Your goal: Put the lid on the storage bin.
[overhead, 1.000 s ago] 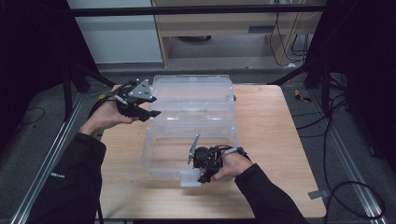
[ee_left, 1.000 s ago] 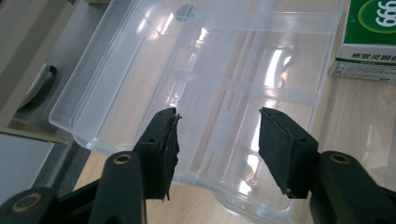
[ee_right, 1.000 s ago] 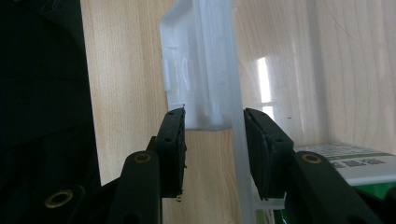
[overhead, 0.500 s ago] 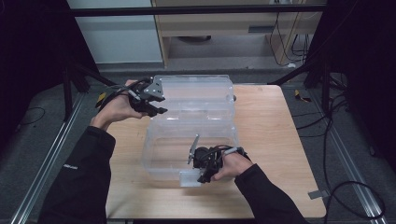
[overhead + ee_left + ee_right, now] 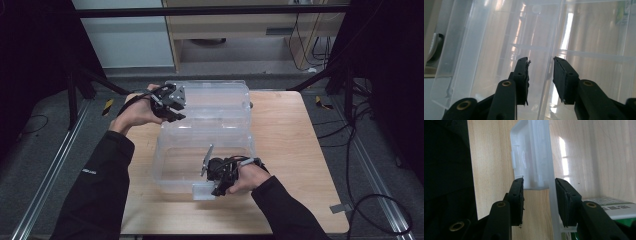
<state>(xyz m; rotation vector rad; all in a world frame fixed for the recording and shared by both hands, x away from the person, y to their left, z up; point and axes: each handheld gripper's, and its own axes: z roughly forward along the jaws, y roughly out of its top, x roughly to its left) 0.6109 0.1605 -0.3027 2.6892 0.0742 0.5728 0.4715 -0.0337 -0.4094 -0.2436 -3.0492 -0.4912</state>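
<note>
Box wall [image 5: 552, 195] between right hand-held gripper [image 5: 539, 192] jaws (apparently gripped).

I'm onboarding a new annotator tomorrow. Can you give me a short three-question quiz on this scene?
1. True or false: the clear plastic storage box rests on the light wooden table.
2. Which hand-held gripper straddles the box's white latch at its near wall? A) left hand-held gripper B) right hand-held gripper
3. Fill in: the left hand-held gripper's jaws point at the box's open clear ____.

Key: 1 true; 2 B; 3 lid.
</note>
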